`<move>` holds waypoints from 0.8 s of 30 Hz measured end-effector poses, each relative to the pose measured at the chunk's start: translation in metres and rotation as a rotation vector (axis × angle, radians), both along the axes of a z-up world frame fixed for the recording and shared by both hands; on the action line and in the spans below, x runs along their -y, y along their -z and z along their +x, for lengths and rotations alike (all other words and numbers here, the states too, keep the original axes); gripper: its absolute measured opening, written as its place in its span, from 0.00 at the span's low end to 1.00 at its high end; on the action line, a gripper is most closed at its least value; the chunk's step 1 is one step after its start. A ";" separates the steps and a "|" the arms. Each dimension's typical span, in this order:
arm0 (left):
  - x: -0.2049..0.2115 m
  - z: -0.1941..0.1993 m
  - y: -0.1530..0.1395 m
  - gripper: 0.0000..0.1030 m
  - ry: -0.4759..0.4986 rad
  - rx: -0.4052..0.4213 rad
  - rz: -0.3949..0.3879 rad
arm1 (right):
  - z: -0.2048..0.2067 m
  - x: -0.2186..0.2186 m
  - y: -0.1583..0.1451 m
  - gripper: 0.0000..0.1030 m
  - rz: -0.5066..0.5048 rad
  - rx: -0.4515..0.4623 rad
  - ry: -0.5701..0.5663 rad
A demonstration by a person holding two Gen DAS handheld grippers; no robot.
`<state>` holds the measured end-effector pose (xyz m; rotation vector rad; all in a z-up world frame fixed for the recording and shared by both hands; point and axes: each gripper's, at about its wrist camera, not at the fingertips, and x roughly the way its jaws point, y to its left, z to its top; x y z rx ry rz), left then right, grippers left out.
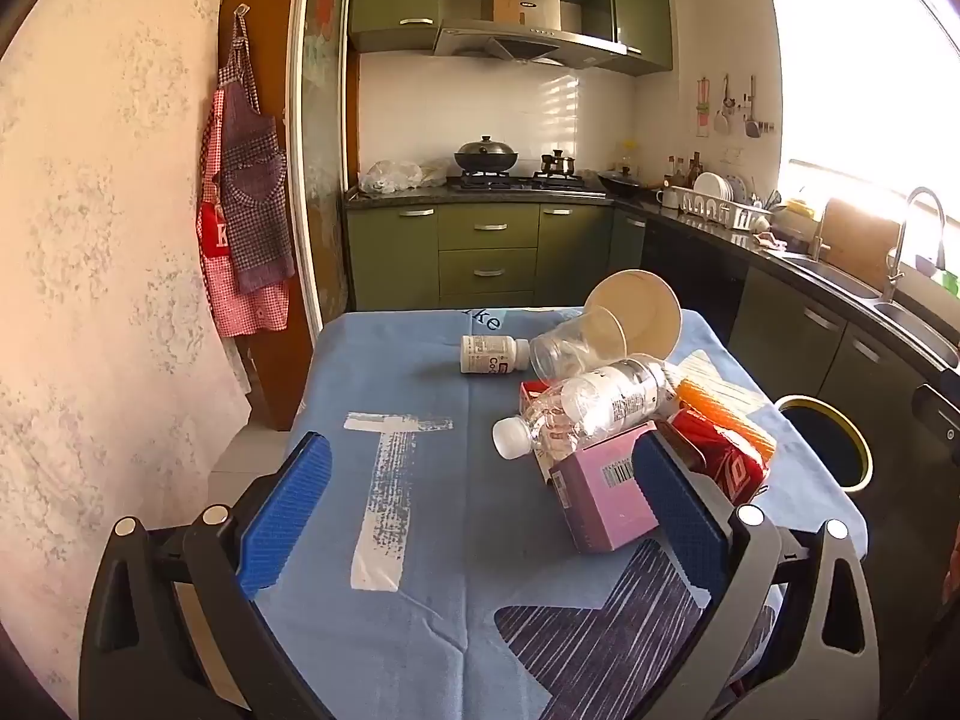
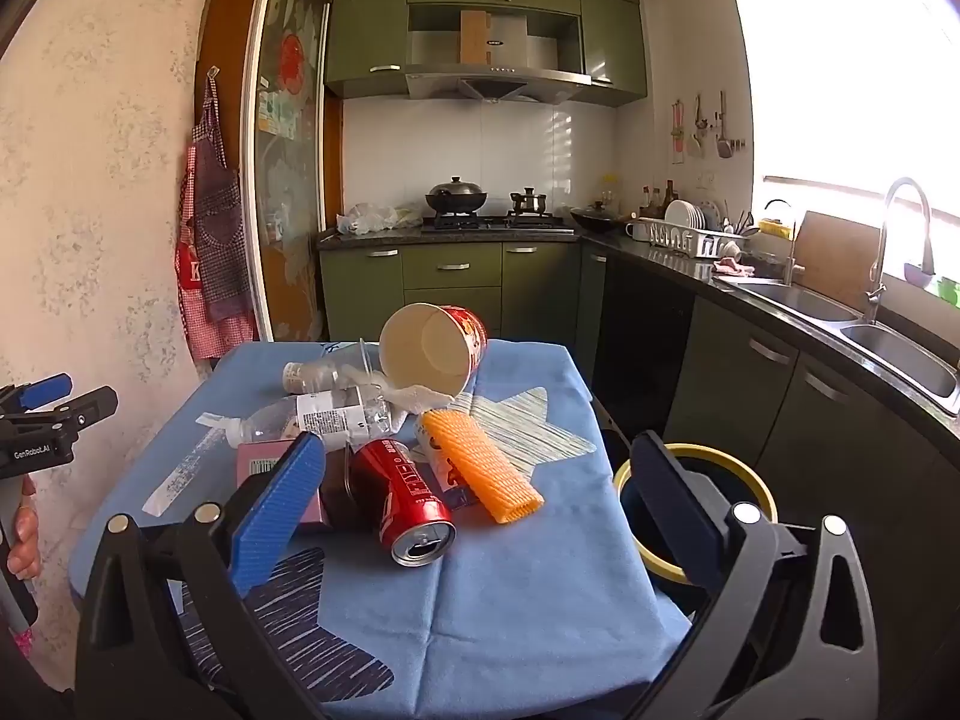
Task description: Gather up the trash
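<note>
Blue cloth covers the bench [image 2: 510, 570], where a red aluminium can [image 2: 403, 495] and orange ribbed foam sleeve [image 2: 480, 468] lie mid-frame beside the yellow-rimmed bin [image 2: 747, 474] at right, both tongs [image 1: 480, 516] [image 2: 474, 510] gaping wide and empty, seemingly poised to choose.

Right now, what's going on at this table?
A person holds two grippers over a blue-clothed table piled with trash: a red can, orange foam net, clear bottle, pink box and paper bowl. The left gripper and right gripper are both open, holding nothing. A yellow-rimmed bin waits beside the table.
</note>
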<state>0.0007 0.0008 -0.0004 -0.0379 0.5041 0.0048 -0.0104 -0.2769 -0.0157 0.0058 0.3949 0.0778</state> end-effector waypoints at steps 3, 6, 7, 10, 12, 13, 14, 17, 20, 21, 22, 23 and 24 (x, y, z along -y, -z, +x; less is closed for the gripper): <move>-0.002 0.001 0.002 0.96 -0.007 0.002 0.005 | -0.001 0.000 0.000 0.94 0.005 0.009 -0.003; 0.000 0.000 0.000 0.96 -0.007 0.006 0.013 | 0.001 0.001 0.001 0.94 0.007 -0.003 0.002; 0.007 0.000 0.000 0.96 -0.005 0.008 0.036 | 0.001 0.001 0.001 0.94 0.007 -0.002 0.002; 0.007 0.001 0.001 0.96 -0.004 0.007 0.038 | 0.003 0.002 0.001 0.94 0.011 -0.009 0.002; 0.007 0.002 0.001 0.96 -0.004 0.006 0.039 | -0.001 0.001 -0.001 0.94 0.014 -0.009 -0.002; 0.008 0.002 0.001 0.96 -0.005 0.006 0.038 | 0.006 0.002 0.003 0.94 0.013 -0.012 -0.002; 0.007 0.001 0.000 0.96 -0.005 0.006 0.039 | 0.006 0.002 0.003 0.94 0.012 -0.011 -0.002; 0.007 0.001 0.000 0.96 -0.004 0.007 0.037 | 0.007 0.002 0.005 0.94 0.013 -0.013 -0.003; 0.007 0.002 0.000 0.96 -0.001 0.004 0.038 | 0.009 0.000 0.007 0.94 0.012 -0.015 -0.002; 0.008 0.002 0.000 0.96 0.000 0.004 0.039 | 0.009 0.000 0.007 0.94 0.012 -0.014 -0.003; 0.007 0.004 0.002 0.96 0.001 0.001 0.039 | 0.009 0.000 0.008 0.94 0.012 -0.014 -0.002; 0.007 0.004 0.002 0.96 0.003 0.001 0.037 | 0.010 0.000 0.008 0.94 0.013 -0.015 -0.001; 0.007 0.005 0.003 0.96 0.005 -0.001 0.036 | 0.009 0.000 0.007 0.94 0.012 -0.016 -0.002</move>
